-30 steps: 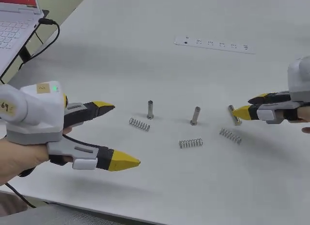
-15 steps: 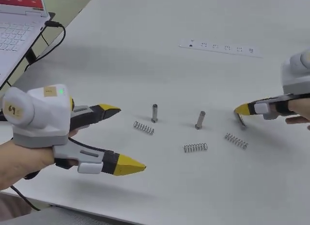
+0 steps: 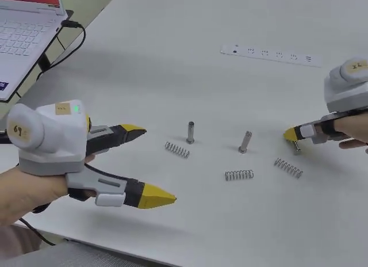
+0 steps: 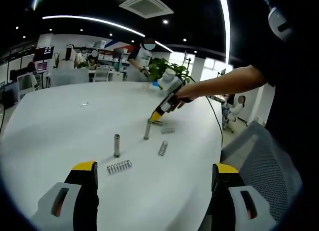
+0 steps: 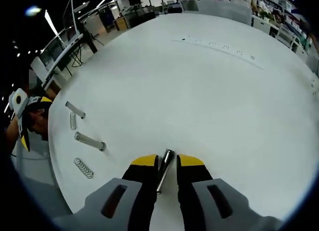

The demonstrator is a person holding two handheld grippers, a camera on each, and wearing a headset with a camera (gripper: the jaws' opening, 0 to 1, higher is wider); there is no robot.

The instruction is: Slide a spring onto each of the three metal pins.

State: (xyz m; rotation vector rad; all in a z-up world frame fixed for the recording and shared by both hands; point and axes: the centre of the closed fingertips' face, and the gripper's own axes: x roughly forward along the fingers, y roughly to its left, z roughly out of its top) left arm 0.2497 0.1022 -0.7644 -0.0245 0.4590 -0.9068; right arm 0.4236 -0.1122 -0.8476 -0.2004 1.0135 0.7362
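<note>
On the white table (image 3: pixel 172 60), the left gripper (image 3: pixel 158 163) hovers with its jaws wide apart and nothing between them. The right gripper (image 3: pixel 290 134) has its jaws drawn together on the end pin (image 5: pixel 164 169), which the right gripper view shows pinched between the yellow tips. Whether that pin rests on the table or is lifted clear I cannot tell. The other 2 pins, the middle pin (image 3: pixel 245 141) and the last pin (image 3: pixel 190 132), stand ahead of the left gripper's open jaws. There are 3 springs. The near spring (image 3: pixel 288 167) lies just below the right gripper's tips, the middle spring (image 3: pixel 239 175) is further towards the left gripper, and the last spring (image 3: pixel 177 149) is just beyond the left gripper's upper tip.

The step in hand looks like securing the end pin so that a spring can go on. The grip should be low on the shaft, leaving the top free. The pin should be kept steady while the left gripper takes the near spring by 1 end and lines its bore up with the pin.

1 second ago the right gripper's tips were slightly parted beside the leaning pin. Now they are closed over it and hide most of it. The left gripper stays open, and the springs and the other 2 pins have not shifted among themselves.
</note>
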